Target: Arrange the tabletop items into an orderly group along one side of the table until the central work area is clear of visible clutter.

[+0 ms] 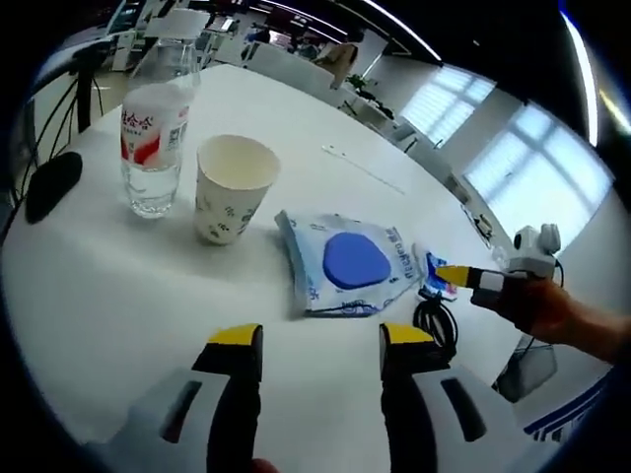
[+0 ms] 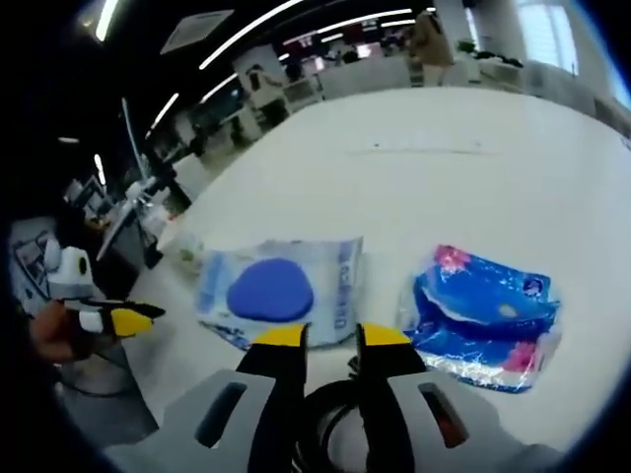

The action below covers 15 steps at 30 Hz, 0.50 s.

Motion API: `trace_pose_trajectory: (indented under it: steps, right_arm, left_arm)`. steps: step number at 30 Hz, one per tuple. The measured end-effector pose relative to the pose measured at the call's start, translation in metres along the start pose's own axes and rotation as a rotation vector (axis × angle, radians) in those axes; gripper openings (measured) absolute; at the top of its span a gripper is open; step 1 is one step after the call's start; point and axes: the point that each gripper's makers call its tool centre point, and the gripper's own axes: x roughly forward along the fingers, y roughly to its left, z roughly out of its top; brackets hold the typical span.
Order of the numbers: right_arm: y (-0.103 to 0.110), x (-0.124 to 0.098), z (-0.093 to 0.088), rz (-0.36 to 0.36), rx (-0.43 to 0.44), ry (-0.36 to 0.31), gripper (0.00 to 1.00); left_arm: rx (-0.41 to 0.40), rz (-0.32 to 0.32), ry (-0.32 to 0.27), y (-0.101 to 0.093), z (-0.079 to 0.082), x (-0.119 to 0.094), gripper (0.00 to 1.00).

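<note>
On the white round table [image 1: 118,296] stand a clear water bottle with a red label [image 1: 153,128] and a patterned paper cup [image 1: 232,187]. To their right lies a blue wet-wipe pack [image 1: 350,261] [image 2: 271,291]. A small blue tissue packet [image 2: 488,315] [image 1: 439,276] lies beside it. My left gripper [image 1: 320,340] hovers open in front of the wipe pack with nothing between its fingers. A hand holds my right gripper [image 1: 458,276] [image 2: 332,337] near the tissue packet. Its jaws stand a narrow gap apart. A coiled black cable [image 1: 434,320] [image 2: 330,424] lies under them.
A thin white strip [image 1: 360,168] [image 2: 424,148] lies further out on the table. A black rounded object [image 1: 54,182] sits at the table's left edge. The left gripper [image 2: 118,320] shows at the left of the right gripper view. Office desks and windows lie beyond.
</note>
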Motion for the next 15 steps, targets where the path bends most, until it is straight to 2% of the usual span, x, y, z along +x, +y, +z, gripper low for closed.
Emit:
trace_pose_trajectory:
  steps: [9,15]
  right_arm:
    - [0.002,0.014,-0.006,0.031,-0.044,0.057,0.38]
    - [-0.004,0.022,-0.005,0.027,-0.034,0.065,0.35]
  left_arm:
    - [0.012,0.017,0.027,0.002,0.001,0.016,0.50]
    - [0.002,0.033,0.033,0.004,0.003,0.028,0.47]
